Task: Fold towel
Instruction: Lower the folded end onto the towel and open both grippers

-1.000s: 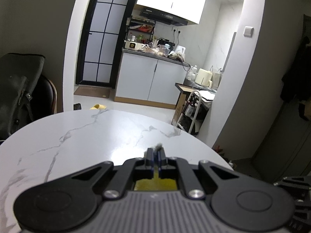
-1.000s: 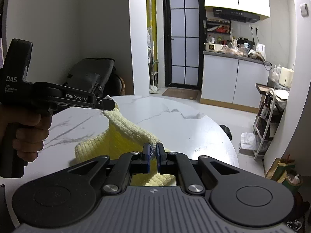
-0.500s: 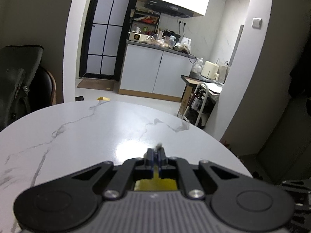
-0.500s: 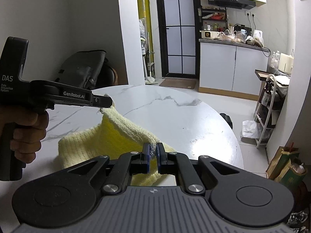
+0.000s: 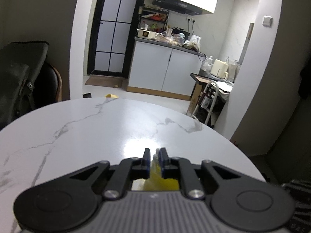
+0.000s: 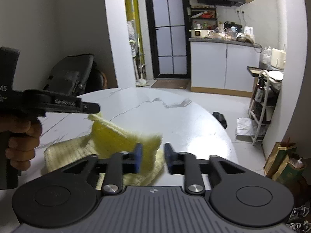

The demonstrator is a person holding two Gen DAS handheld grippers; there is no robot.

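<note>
The yellow towel (image 6: 116, 141) lies partly folded on the white marble table (image 6: 175, 120). One corner is lifted up to my left gripper (image 6: 93, 108), seen from the side at the left of the right wrist view. In the left wrist view my left gripper (image 5: 154, 158) has its jaws slightly parted, with towel (image 5: 155, 178) hanging between them. My right gripper (image 6: 152, 155) is open, and the towel corner it held falls just left of its gap, blurred.
A dark bag (image 6: 72, 77) hangs on a chair behind the table's left side. A rack with bottles (image 6: 262, 104) and a gift bag (image 6: 281, 163) stand on the floor to the right. Kitchen cabinets (image 6: 223, 69) line the far wall.
My right gripper has opened and let go of its towel corner, which drops. My left gripper's jaws have parted a little, with towel still between them. Both grippers moved forward over the table.
</note>
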